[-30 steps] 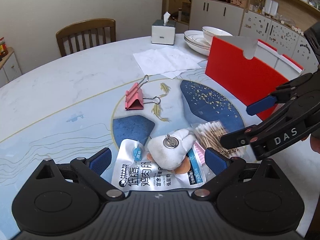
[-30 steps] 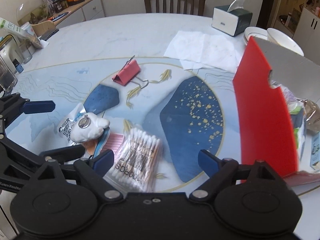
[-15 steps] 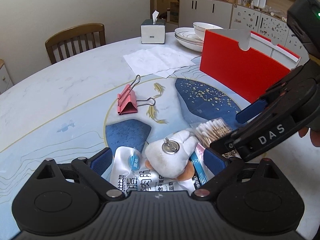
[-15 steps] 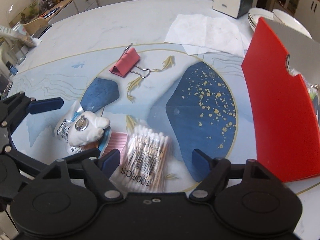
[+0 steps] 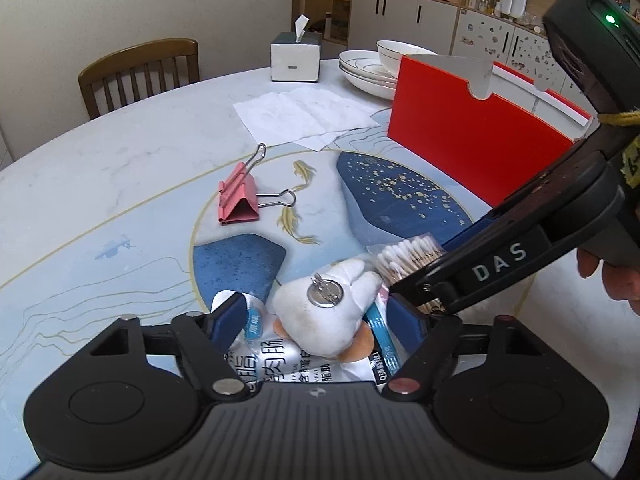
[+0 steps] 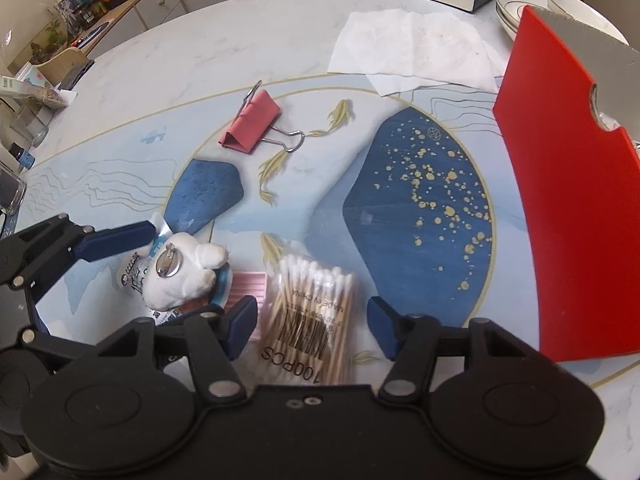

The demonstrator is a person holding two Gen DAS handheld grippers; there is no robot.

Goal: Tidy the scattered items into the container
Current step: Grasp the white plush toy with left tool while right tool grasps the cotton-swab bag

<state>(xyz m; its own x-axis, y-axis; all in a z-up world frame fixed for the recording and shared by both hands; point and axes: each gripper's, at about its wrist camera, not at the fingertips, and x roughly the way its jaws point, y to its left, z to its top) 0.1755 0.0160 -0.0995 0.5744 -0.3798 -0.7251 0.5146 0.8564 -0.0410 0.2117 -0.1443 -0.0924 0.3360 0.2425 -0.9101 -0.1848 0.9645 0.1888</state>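
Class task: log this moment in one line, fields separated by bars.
left gripper: closing around white plush | right gripper: closing around cotton swab pack | red container: waiting

Home dining room, round table, wooden chair, stacked bowls, cabinets

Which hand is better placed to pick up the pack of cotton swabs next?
Right. The right gripper has its jaws, just been closing, on either side of the cotton swabs; the left gripper brackets the white plush toy.
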